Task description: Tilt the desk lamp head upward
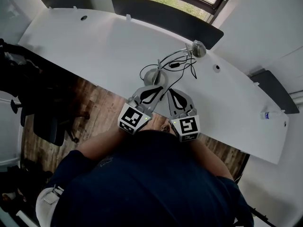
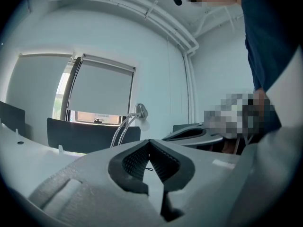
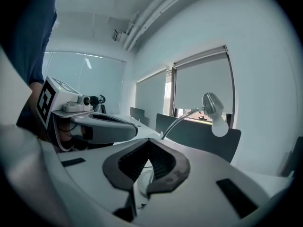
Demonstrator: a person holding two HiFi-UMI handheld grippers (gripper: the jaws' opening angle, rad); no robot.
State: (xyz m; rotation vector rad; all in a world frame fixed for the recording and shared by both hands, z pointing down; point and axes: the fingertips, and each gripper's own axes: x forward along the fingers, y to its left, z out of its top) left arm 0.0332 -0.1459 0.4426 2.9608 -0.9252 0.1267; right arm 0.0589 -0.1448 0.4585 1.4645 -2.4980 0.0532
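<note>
A silver desk lamp stands on the white desk (image 1: 94, 46). Its round base (image 1: 152, 75) sits near the front edge, and its curved arm rises to the lamp head (image 1: 199, 48), which carries a white bulb. A black cable (image 1: 182, 66) loops beside the base. My left gripper (image 1: 159, 86) and right gripper (image 1: 169, 90) hang side by side just in front of the base, both shut with nothing between the jaws. In the left gripper view the left gripper (image 2: 149, 141) points at the lamp head (image 2: 140, 110). In the right gripper view the right gripper (image 3: 150, 140) sits below and left of the lamp head (image 3: 211, 103).
Dark partition screens (image 1: 165, 15) line the desk's far edge under a window. A small bottle (image 1: 271, 114) lies at the desk's right end. A cable hole (image 1: 217, 68) is right of the lamp. A black office chair (image 1: 47, 122) stands on the wooden floor at left.
</note>
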